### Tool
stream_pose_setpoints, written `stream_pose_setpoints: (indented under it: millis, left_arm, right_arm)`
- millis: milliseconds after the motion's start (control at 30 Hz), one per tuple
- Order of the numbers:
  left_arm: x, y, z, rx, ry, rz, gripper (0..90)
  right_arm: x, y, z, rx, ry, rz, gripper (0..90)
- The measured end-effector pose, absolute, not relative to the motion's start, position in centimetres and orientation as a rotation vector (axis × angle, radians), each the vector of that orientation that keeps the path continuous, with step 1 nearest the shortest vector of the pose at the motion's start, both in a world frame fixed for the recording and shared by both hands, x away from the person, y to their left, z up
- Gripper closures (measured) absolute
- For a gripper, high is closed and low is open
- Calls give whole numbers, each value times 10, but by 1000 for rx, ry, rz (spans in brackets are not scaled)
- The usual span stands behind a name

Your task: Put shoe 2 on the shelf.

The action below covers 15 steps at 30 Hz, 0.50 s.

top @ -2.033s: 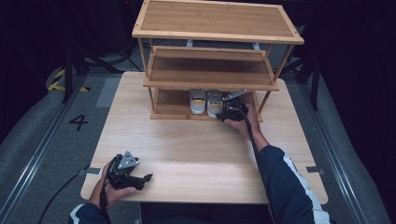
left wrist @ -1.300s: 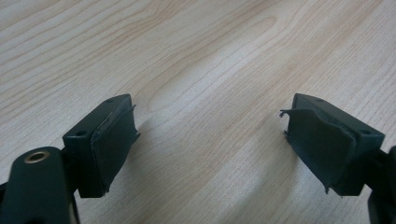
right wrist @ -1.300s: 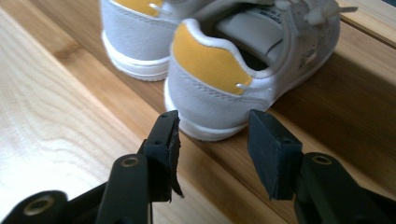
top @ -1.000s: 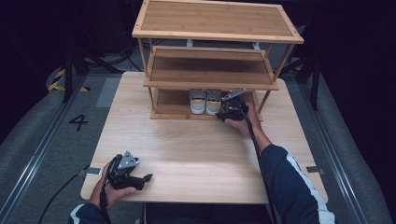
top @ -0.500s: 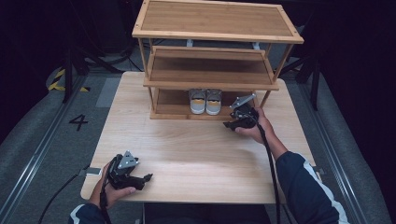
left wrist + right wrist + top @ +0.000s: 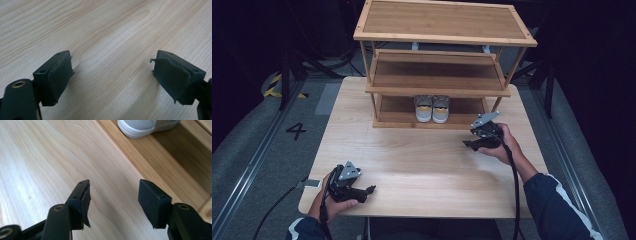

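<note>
A pair of small grey shoes [image 6: 432,108] with yellow heel tabs stands side by side on the bottom shelf of a wooden rack [image 6: 442,85]. My right gripper [image 6: 469,143] hovers over the table to the right of the shoes, in front of the rack; its jaws have just been opening and hold nothing. In the right gripper view the gripper [image 6: 113,202] is open over bare wood, with one shoe's sole [image 6: 145,126] on the shelf beyond. My left gripper [image 6: 369,189] rests near the table's front left edge, open and empty [image 6: 112,75].
The three-tier rack stands at the back of the light wooden table [image 6: 422,165]. Its top shelf [image 6: 444,20] and middle shelf [image 6: 437,75] are bare. A cable [image 6: 514,190] trails from the right gripper along the sleeve. Dark floor with a marked number lies left.
My right gripper has pulled back from the shoes on the bottom shelf, toward the right and the table's front, and its jaws now stand apart. The shoes stay on the shelf. The left gripper has not moved.
</note>
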<state>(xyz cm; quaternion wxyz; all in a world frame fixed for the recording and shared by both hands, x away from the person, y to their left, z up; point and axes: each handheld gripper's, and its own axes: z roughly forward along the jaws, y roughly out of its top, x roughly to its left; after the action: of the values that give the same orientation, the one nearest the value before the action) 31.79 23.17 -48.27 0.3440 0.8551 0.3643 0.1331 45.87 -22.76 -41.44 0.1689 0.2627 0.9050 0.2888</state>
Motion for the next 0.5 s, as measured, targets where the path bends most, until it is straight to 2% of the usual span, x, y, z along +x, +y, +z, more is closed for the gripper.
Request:
stream_pose_setpoints:
  millis: [500]
  left_arm:
    - [318, 231, -482, 2224, 953, 347, 158]
  right_arm:
    - [425, -269, -425, 758, 2575, 838, 408]
